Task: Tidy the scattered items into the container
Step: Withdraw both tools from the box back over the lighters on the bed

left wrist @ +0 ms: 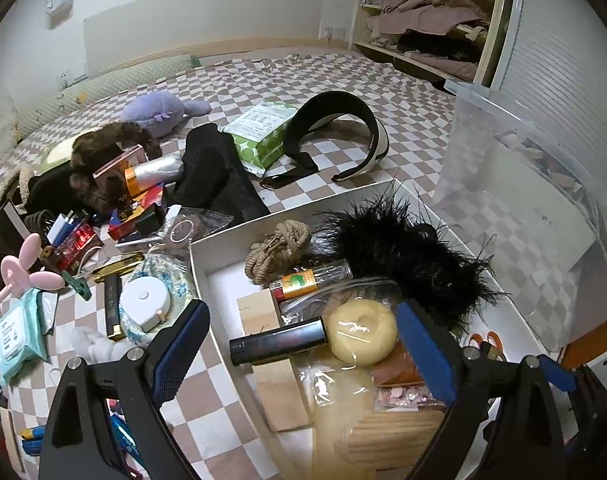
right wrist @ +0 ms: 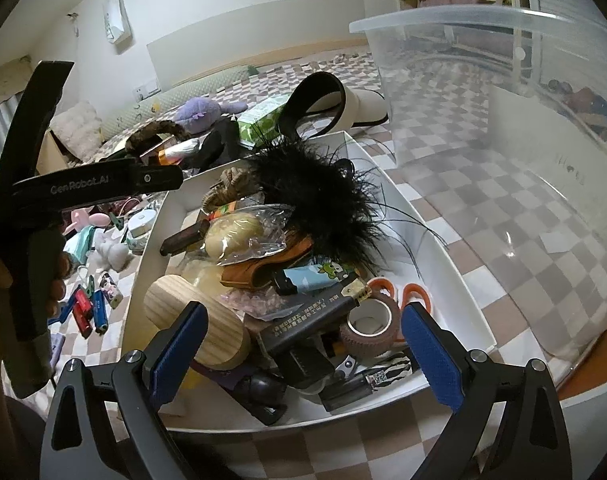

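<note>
Both grippers are held low over the near end of the white box [left wrist: 207,258], which sits on the checked bedspread [left wrist: 343,80], fingers pointing forward and slightly down. Left gripper [left wrist: 303,354]: jaws spread wide, nothing between the blue pads [left wrist: 179,354]; it straddles the box's left wall, left finger over the bedspread, right finger inside the box. Directly ahead between its fingers lie a black tube [left wrist: 277,340] and a bagged pale round sponge [left wrist: 361,336], neither touched. Right gripper [right wrist: 305,350]: jaws equally wide, holding nothing, hovering above the near right part of the box over a roll of brown tape [right wrist: 369,328] and a dark flat pack [right wrist: 303,320]. In the right wrist view the left gripper's handle is gripped by a hand [right wrist: 43,280] at the left edge, fingers wrapped around the grip, tool body angled toward the box. Box contents: black feather piece [left wrist: 399,244] at the far right, rope knot [left wrist: 277,246] at the far left corner, wooden block [right wrist: 195,320] near the near left, orange-handled scissors [right wrist: 417,294] along the right wall. Items not yet boxed lie on the bedspread left of the box: white round tape measure [left wrist: 145,300], pink fan [left wrist: 27,272], wet-wipe pack [left wrist: 13,332]; farther back a green wipes pack [left wrist: 259,132] and a visor [left wrist: 343,128]. A clear plastic tub [left wrist: 523,184] stands just beside the box's right side.
</note>
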